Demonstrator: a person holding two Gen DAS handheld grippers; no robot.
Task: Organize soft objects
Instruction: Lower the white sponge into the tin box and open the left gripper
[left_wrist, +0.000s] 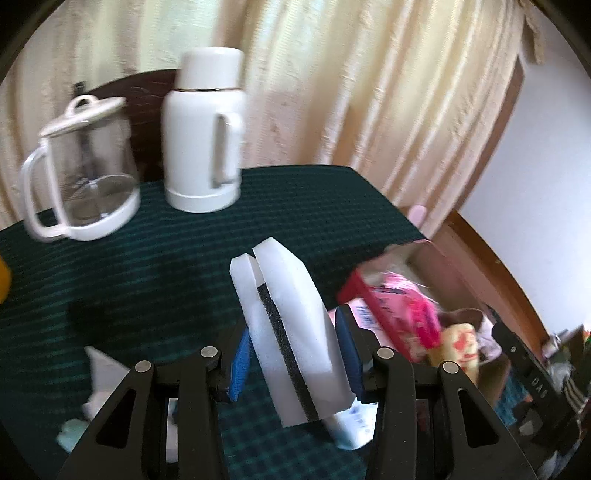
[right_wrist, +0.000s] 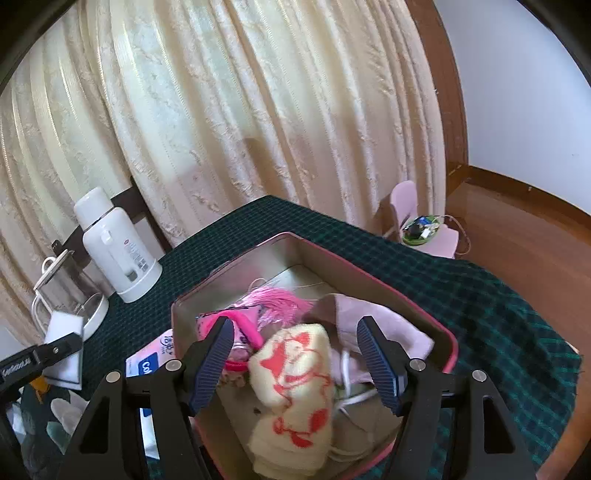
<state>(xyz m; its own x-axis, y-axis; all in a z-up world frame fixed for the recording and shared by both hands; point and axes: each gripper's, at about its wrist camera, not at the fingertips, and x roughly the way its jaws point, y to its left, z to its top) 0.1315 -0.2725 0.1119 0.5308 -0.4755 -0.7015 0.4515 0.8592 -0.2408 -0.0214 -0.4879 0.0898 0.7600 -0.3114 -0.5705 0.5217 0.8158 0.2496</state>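
The left hand-held gripper pinches a white foam sponge with a dark scouring stripe at frame centre, above the green checked surface. The right hand-held gripper is spread over the cream towel with red print inside the pink-rimmed metal tin, lower centre. The sponge juts far beyond the pads and could twist out; the crowded tin may snag it.

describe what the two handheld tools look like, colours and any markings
Both match: the left tool and the right tool have black angular frames with triangular cut-outs and round silver pivot pins. The fingers carry ribbed dark blue pads. In the right wrist view, the left tool's black side bears white lettering, too blurred to read. No cables, sleeves or hands show.
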